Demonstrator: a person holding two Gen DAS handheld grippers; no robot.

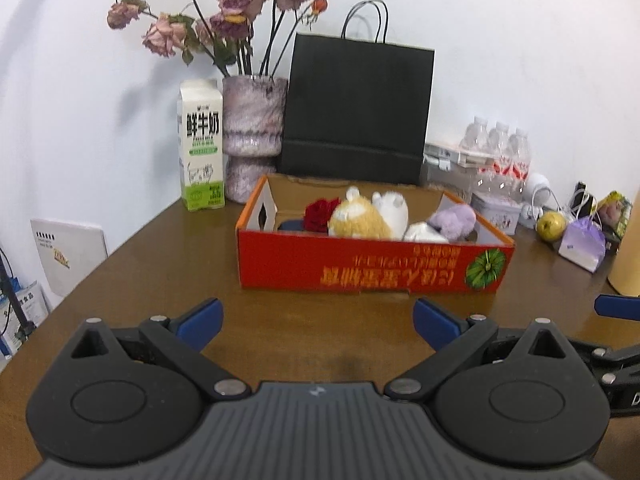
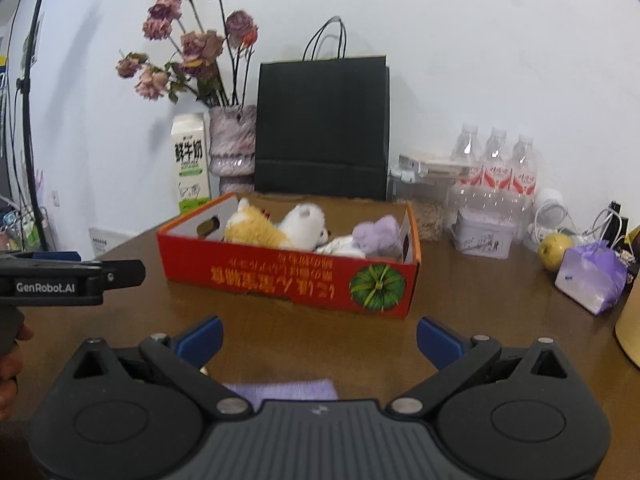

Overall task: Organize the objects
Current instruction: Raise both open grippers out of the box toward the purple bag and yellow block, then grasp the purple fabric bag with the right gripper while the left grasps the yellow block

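Two grippers: both hang low over the wooden table (image 1: 152, 264), in front of the red cardboard box (image 1: 360, 268).
Left gripper (image 1: 318, 322): jaws spread wide, nothing between the blue pads; it faces the box's long printed side squarely.
Right gripper (image 2: 318, 340): jaws also wide and empty; a lilac cloth (image 2: 284, 389) lies on the table just under and behind its fingers, partly hidden by the gripper body.
Box contents: an orange-and-white plush (image 1: 360, 216), a white plush (image 1: 394, 208), a lilac plush (image 1: 456, 220) and a red rose (image 1: 320, 214) sit inside, packed toward the middle and right end.
Why so placed: the toys look gathered into the box as the collecting spot, so the cloth is probably what remains near at hand; that is a judgement.
Back row: milk carton (image 1: 202, 146), vase of dried roses (image 1: 254, 136) and black paper bag (image 1: 356, 108) stand against the wall, close behind the box.
Right side clutter: water bottles (image 2: 496, 168), a small tin (image 2: 486, 234), a yellow-green apple (image 2: 556, 250) and a purple wrapped pack (image 2: 592, 276) crowd that end of the table.
Open room: bare tabletop lies between the grippers and the box, and left of the box toward the table's edge.
Box edges: the near wall is low, so entry from above looks easy.
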